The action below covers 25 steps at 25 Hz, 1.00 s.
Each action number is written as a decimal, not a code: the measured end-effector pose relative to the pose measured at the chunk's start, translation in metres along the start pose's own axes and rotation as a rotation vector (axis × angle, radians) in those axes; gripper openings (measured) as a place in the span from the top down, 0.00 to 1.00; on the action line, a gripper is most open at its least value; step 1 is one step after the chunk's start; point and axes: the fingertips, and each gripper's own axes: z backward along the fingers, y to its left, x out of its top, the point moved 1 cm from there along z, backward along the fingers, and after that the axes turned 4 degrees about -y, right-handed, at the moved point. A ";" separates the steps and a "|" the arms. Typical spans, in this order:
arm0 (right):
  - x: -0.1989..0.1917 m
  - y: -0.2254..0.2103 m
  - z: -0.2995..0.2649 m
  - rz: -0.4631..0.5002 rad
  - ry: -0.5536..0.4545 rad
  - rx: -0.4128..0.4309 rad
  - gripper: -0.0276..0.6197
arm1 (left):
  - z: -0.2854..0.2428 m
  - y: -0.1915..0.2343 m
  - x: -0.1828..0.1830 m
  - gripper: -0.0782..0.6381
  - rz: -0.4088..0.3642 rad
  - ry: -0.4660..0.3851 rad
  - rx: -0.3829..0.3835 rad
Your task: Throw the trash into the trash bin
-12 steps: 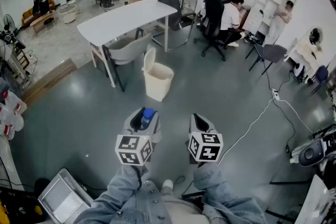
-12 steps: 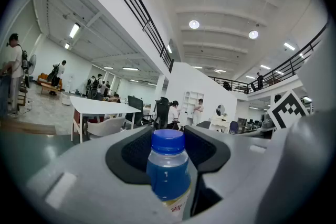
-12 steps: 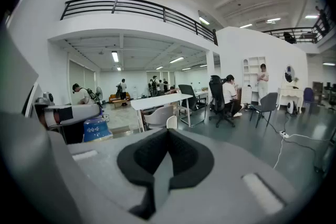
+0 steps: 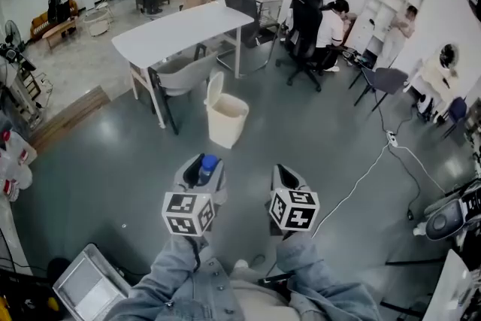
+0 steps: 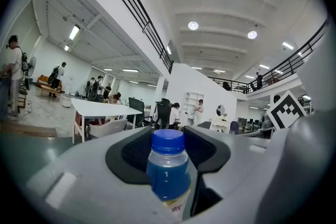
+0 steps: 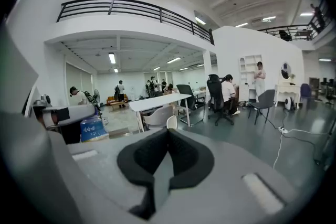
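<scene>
A plastic bottle (image 5: 168, 168) with a blue cap and blue label stands upright between the black pads of my left gripper (image 5: 168, 157), which is shut on it. In the head view the bottle's cap (image 4: 208, 162) pokes up from the left gripper (image 4: 201, 171), held low in front of me. Beside it, my right gripper (image 4: 286, 178) is shut with nothing in it; its pads (image 6: 181, 157) meet along a thin seam. The cream trash bin (image 4: 225, 119), lid tipped back, stands on the grey floor ahead of both grippers, and its lid (image 6: 171, 122) shows just over the right jaws.
A white table (image 4: 180, 30) with a grey chair (image 4: 180, 73) stands behind the bin. Office chairs and seated people (image 4: 329, 22) are at the back right. A white cable (image 4: 361, 177) runs across the floor on the right. An open case (image 4: 89, 282) lies at my lower left.
Both grippers keep their places and the bottle stays in the left jaws. Only the people at the far end of the room have shifted a little.
</scene>
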 end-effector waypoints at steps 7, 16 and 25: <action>-0.008 -0.006 -0.014 -0.026 0.024 -0.012 0.95 | -0.012 0.006 -0.008 0.61 -0.001 0.021 -0.007; 0.001 -0.034 -0.086 -0.032 0.049 0.014 0.95 | -0.082 0.031 -0.015 0.61 0.009 0.038 0.032; 0.046 -0.087 -0.182 -0.065 0.016 0.056 0.95 | -0.191 0.041 -0.007 0.61 -0.027 0.030 0.045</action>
